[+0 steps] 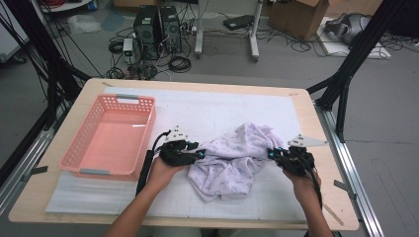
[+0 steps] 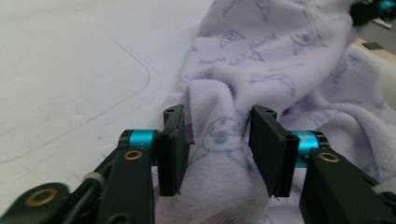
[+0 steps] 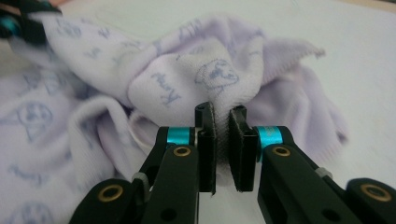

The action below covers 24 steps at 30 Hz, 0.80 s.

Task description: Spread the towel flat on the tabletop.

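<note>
A crumpled lavender towel [image 1: 233, 159] printed with small blue figures lies on the white mat [image 1: 222, 111] that covers the wooden table [image 1: 316, 148], a little to the right of the table's middle and toward the near edge. The left gripper [image 1: 201, 154] sits at the towel's 9 o'clock edge, held in the person's left hand [image 1: 165, 173]. In the left gripper view its fingers [image 2: 173, 149] stand about half open, with a raised fold of the towel [image 2: 219, 135] between them; the cloth brushes the inner face of the finger on the left of that view, while a gap shows beside the other, so they are not pinching it. The right gripper [image 1: 272, 153] is at the towel's 3 o'clock edge, in the person's right hand [image 1: 304, 182]. In the right gripper view its fingers [image 3: 208, 144] are drawn narrow and clamp a thin ridge of the towel [image 3: 205, 79], which bunches up just beyond the fingertips. In that view the other gripper's black and turquoise tip appears at 10 o'clock, against the far side of the cloth. A pink plastic basket [image 1: 112, 137] with slotted walls stands on the mat at 9 o'clock from the towel, just beyond the left gripper and apart from the cloth; its interior looks bare pink.
</note>
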Each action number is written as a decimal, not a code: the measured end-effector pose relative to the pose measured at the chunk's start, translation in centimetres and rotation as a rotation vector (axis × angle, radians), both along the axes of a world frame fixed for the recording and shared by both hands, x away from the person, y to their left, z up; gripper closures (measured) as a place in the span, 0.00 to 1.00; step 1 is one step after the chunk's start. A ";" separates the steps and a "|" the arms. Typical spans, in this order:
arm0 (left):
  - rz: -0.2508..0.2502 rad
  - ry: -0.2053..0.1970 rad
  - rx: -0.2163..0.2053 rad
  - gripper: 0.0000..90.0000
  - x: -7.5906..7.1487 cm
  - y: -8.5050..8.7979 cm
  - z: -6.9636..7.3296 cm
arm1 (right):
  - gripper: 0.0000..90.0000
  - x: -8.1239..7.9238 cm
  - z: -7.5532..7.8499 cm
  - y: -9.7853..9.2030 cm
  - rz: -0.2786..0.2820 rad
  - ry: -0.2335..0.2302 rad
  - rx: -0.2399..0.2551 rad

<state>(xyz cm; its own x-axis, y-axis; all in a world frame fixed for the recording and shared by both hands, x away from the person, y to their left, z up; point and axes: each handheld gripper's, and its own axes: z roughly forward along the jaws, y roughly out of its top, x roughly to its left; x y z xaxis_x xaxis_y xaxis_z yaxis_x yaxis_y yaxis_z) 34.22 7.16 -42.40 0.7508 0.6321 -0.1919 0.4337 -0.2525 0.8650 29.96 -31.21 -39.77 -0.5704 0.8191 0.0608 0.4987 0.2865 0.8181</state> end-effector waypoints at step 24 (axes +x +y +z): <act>0.023 0.094 -0.045 0.58 7.4 -6.2 2.0 | 0.66 -3.9 0.0 -4.5 -0.243 -0.062 0.003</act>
